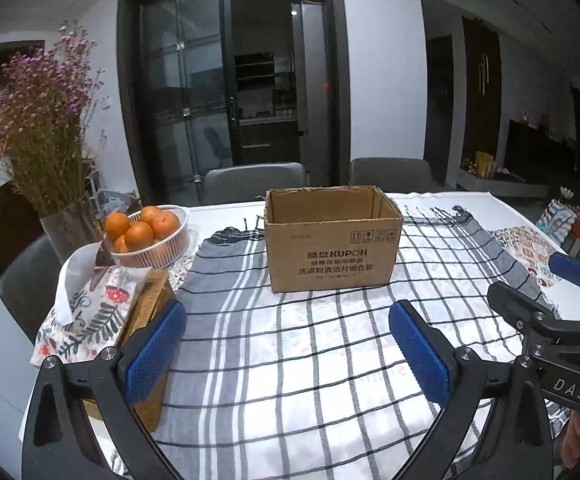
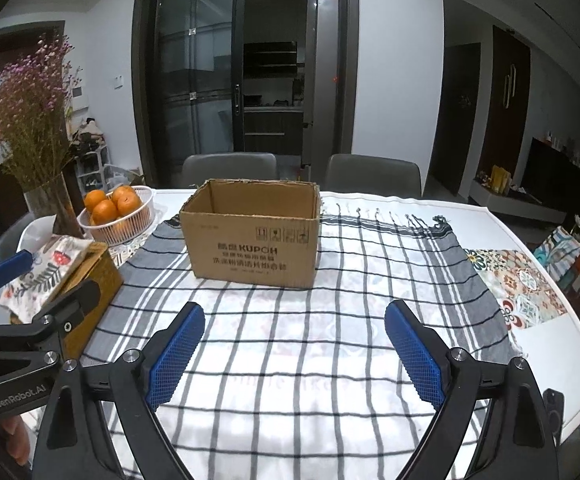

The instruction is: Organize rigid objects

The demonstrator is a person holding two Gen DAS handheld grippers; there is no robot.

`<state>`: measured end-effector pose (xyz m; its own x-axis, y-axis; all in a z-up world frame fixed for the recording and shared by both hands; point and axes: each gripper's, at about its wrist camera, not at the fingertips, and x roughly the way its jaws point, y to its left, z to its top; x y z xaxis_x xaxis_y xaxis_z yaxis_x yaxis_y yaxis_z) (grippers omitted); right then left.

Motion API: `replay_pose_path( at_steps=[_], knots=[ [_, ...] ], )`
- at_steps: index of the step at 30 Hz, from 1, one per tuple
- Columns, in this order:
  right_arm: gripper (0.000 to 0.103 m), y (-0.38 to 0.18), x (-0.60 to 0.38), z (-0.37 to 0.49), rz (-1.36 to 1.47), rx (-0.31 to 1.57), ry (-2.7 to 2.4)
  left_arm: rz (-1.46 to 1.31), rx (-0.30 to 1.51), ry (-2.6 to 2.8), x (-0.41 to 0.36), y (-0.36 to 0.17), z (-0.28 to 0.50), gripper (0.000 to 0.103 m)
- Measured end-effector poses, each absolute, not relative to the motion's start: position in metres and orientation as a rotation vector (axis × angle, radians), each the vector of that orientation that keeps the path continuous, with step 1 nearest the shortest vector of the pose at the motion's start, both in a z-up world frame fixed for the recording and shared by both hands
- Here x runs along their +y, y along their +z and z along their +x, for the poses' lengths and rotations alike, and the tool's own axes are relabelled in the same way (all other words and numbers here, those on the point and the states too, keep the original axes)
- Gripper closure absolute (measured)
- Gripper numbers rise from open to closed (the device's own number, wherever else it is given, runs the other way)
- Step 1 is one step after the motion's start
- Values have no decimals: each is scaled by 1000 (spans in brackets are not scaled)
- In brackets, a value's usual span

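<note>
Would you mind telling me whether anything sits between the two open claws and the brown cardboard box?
Nothing visible does. Only bare checked cloth lies between the left claw, the right claw and the open brown cardboard box; the white basket of oranges stands off to the left.

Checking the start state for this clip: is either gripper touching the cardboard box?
Apart. In both wrist views the left gripper and right gripper are open, with bare checked cloth between their pads and the cardboard box.
</note>
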<state>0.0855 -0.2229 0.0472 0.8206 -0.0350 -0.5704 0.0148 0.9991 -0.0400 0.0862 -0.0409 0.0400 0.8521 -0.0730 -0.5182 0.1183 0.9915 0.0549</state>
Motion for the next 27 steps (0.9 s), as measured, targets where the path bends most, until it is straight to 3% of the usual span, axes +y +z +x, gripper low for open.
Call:
replay_pose_path(
  at_steps=[27],
  knots=[
    [9,58,-219,54,-59,527,-50,94,457,-43,-33,51,57,0]
  ],
)
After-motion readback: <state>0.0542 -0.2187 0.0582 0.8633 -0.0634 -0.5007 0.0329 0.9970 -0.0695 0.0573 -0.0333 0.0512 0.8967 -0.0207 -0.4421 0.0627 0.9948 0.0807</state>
